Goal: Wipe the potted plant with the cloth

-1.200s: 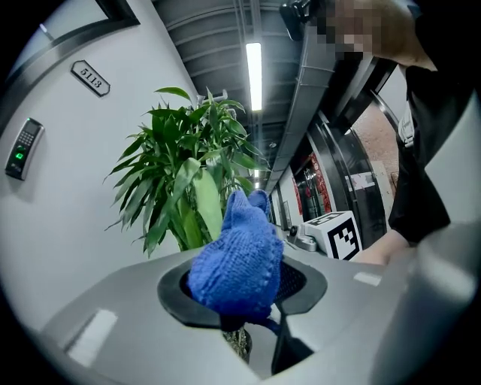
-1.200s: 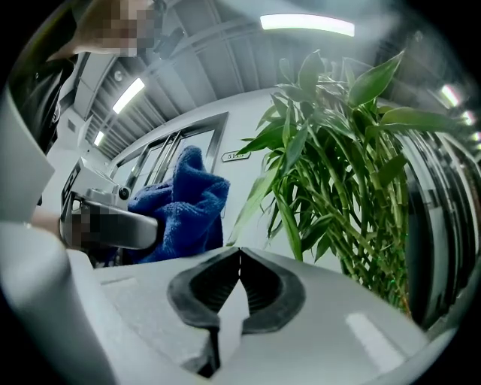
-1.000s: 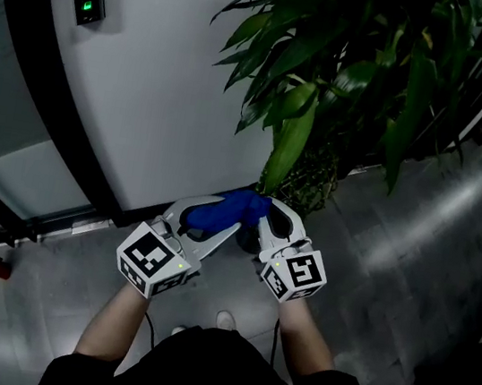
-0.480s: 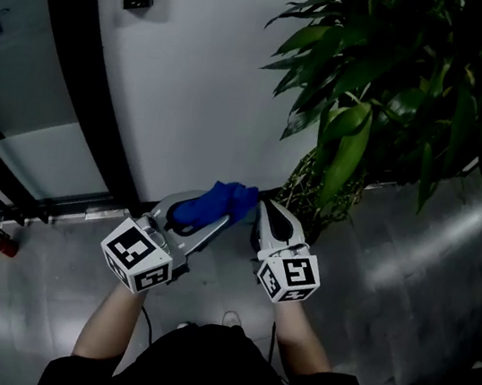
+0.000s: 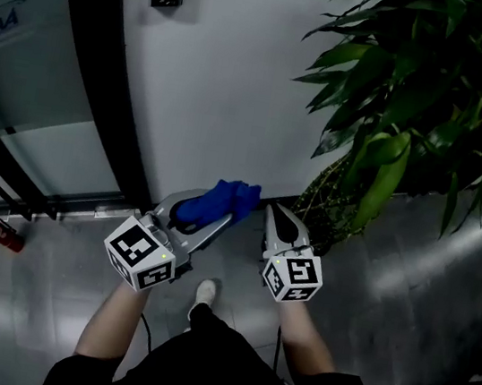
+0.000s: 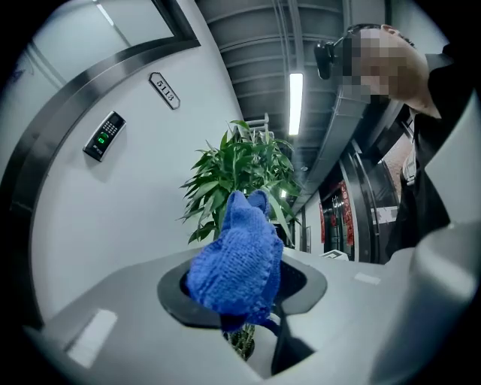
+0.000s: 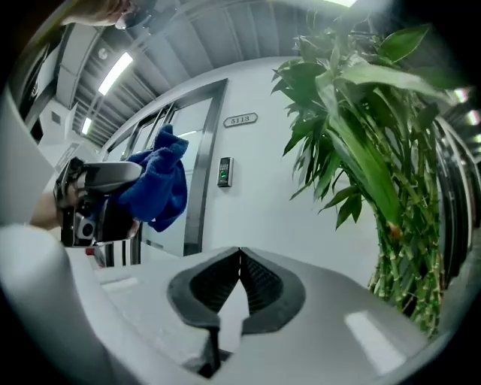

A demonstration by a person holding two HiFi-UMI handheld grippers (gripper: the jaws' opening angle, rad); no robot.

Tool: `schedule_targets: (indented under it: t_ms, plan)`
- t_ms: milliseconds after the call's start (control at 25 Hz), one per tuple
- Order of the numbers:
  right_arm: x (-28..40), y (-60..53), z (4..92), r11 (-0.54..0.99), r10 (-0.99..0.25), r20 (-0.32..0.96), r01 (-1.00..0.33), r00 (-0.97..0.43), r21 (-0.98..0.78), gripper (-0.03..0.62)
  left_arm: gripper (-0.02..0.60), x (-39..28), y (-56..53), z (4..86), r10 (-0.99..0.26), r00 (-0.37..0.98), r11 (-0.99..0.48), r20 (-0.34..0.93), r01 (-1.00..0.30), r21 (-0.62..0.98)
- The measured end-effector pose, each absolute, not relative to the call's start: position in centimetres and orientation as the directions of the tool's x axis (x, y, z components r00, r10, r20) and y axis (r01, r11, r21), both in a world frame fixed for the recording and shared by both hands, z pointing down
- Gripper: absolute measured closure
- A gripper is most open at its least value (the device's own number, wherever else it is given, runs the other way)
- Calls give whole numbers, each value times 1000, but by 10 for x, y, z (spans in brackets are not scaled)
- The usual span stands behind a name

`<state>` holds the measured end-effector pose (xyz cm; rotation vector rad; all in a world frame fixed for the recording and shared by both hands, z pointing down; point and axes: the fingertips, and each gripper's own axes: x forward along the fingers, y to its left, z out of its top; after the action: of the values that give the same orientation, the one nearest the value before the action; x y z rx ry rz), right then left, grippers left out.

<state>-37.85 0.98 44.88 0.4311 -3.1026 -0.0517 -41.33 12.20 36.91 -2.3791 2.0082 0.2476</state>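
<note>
- Blue knitted cloth bunched between the fingers of the left gripper, which are clamped tight on it, with one lobe poking up past the tips.
- Right gripper empty: fingers pressed together, nothing between them.
- Potted plant on the floor by the white wall, ahead and to the right, well apart from both grippers and untouched by the cloth.
- Looks like the approach step: cloth in hand, wiping not yet begun.
- Next move probably calls for lifting the cloth to the nearest drooping leaf, perhaps with the right fingers parted to steady it from beneath.
- Head view alone: both grippers low and side by side, and a red object on the floor at left.
- Gripper views alone: a door number plate above the keypad.
- Right gripper view alone: cane-like stems up close.
</note>
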Motion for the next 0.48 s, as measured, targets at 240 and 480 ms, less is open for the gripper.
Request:
schedule_targets:
  t_ms: [240, 480]
  plan:
    - [-400, -66, 456, 910, -415, 7, -415, -910, 11, 591, 426, -444, 66, 352, -959, 244, -250, -144, -968, 22]
    - [-411, -143, 439, 830, -558, -53, -557, -828, -32, 591, 426, -466, -2, 322, -915, 364, -361, -174, -931, -47]
